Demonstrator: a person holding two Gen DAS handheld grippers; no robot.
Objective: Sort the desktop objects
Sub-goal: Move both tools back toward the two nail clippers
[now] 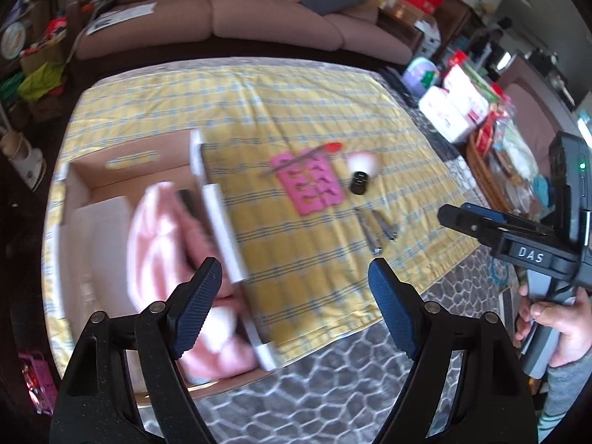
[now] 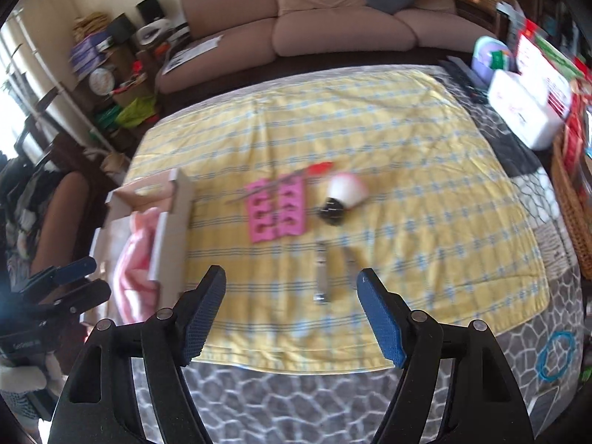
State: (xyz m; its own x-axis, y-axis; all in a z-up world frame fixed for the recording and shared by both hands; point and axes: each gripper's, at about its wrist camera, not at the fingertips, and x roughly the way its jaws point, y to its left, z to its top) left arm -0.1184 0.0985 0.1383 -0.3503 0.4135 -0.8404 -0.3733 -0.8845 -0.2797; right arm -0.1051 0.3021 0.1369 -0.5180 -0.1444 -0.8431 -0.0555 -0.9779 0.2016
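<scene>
A cardboard box [image 1: 129, 155] stands at the left of the yellow checked cloth [image 1: 296, 103], and a pink towel [image 1: 155, 229] lies inside it. Mid-cloth lie pink toe separators [image 1: 310, 185] with a thin red-tipped tool [image 1: 333, 147] across them. Beside them are a white brush with a black base [image 1: 360, 172] and two metal nail clippers [image 1: 373, 229]. My left gripper [image 1: 294, 273] hangs open and empty over the box's near right edge. My right gripper [image 2: 291, 277] is open and empty above the clippers [image 2: 322, 273], short of the separators [image 2: 275, 207] and the brush [image 2: 344, 192].
A grey patterned cover [image 2: 296, 399] shows around the cloth. White boxes [image 2: 525, 111] and a wicker basket [image 2: 573, 203] crowd the right edge. A sofa [image 2: 333, 33] runs behind the table. A hand [image 1: 555, 318] holds the right gripper's handle.
</scene>
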